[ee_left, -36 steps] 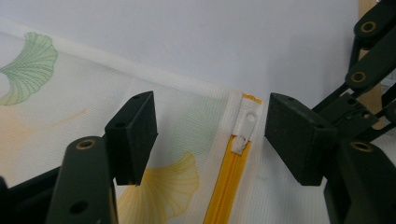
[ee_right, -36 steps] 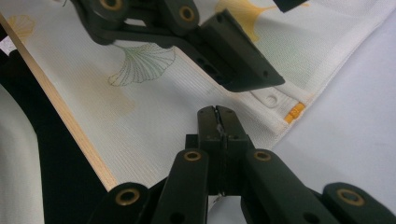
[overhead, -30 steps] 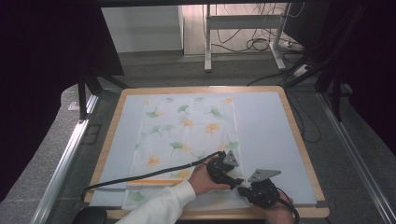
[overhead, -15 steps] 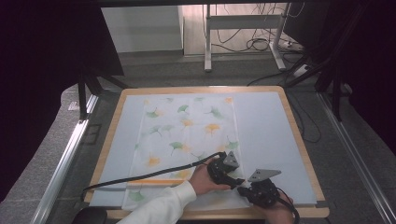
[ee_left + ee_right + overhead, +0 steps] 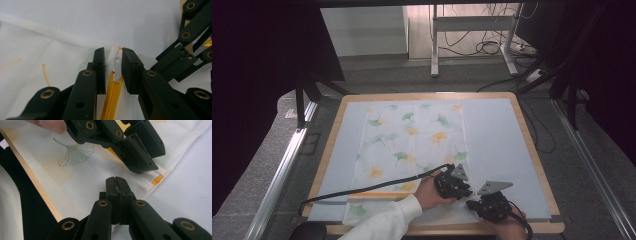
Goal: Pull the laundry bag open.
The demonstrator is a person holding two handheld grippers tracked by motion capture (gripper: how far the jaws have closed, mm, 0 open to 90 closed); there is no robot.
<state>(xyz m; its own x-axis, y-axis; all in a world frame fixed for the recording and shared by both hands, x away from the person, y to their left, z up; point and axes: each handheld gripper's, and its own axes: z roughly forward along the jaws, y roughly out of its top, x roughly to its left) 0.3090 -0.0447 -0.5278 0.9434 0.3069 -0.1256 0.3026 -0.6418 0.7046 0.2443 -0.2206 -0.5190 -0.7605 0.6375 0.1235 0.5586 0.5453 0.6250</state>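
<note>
Holding my left gripper (image 5: 117, 72) over the white zipper pull (image 5: 117, 68) at the yellow zipper's (image 5: 110, 100) end, near the ginkgo-print cloth's (image 5: 412, 145) front right corner; jaws, just closing, flank it with slim gaps. My right gripper (image 5: 116, 185) is clamped tight on the cloth edge beside it.

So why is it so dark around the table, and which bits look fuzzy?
High view: light falls on the table while both sides stay black. Left gripper view: the zip pull is sharp and the near black links blur. Right gripper view: the cloth weave is crisp, and the fingertip at the top is soft.
</note>
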